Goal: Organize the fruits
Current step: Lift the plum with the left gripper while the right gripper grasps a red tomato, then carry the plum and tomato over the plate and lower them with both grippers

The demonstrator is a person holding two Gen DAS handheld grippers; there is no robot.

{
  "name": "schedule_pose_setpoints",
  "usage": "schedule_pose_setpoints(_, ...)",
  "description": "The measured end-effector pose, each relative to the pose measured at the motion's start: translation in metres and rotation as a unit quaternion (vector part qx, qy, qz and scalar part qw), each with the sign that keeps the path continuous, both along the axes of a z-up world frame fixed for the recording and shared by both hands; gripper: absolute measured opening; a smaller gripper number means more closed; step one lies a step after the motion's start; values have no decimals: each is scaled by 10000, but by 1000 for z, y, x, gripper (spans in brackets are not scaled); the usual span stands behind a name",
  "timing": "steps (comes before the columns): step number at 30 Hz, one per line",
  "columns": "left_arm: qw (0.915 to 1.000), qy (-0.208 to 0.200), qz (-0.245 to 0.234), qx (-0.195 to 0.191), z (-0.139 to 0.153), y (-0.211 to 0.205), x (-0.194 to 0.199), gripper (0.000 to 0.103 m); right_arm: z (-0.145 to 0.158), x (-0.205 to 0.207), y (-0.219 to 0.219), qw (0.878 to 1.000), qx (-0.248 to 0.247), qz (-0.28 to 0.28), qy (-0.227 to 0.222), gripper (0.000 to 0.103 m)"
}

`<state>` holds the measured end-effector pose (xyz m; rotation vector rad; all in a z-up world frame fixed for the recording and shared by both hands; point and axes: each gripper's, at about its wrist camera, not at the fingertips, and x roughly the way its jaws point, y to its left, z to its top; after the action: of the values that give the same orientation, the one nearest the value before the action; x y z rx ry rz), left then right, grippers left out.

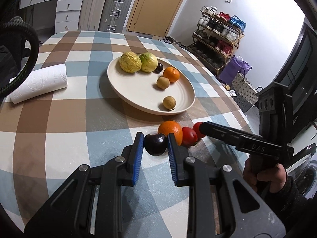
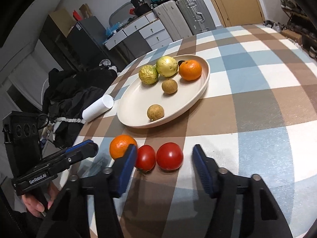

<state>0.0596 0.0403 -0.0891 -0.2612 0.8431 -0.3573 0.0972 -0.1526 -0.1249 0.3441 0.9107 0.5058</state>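
Left gripper: blue-padded jaws spread, straddling a dark plum that sits on the cloth between the tips; whether the pads touch it cannot be told.
Right gripper: jaws wide apart around two red tomatoes, the left pad just beside the smaller tomato, the right pad clear of the larger one.
Table: round top under a checked cloth of blue, brown and cream.
Plate: large cream dish near mid-table, beyond the row of loose fruit.
Paper roll: white, lying on its side to the left of the plate in the left wrist view.
On the plate, far side: two yellow-green guavas touching each other, a second dark plum tucked beside them, and an orange next to that.
On the plate, near side: one small brown longan just beside the orange, another longan close to the near rim, well apart from the rest.
On the cloth: a loose orange sits directly behind the gripped-at plum, with the tomatoes lined up to its right in the left wrist view.
Hands: a hand grips the right tool's handle; fingers hold the left tool's.
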Motion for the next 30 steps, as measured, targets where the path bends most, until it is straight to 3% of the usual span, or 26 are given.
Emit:
schedule_pose_setpoints(2,10000,-2,23,-23,1,1,3,21,-1,0,0,10000,15,15,36,45)
schedule_pose_setpoints(7,10000,-30,71,-18,3,4,11,21,-5,3,-3,9999,94,-2,142,30)
schedule_pose_setpoints(19,9999,-80,121,28,9,4,43,21,19,3,-19,9989,254,-140,-362,29)
schedule_pose_setpoints(30,9997,-235,23,36,20,-13,98,21,47,44,-14,9970,313,63,-703,29)
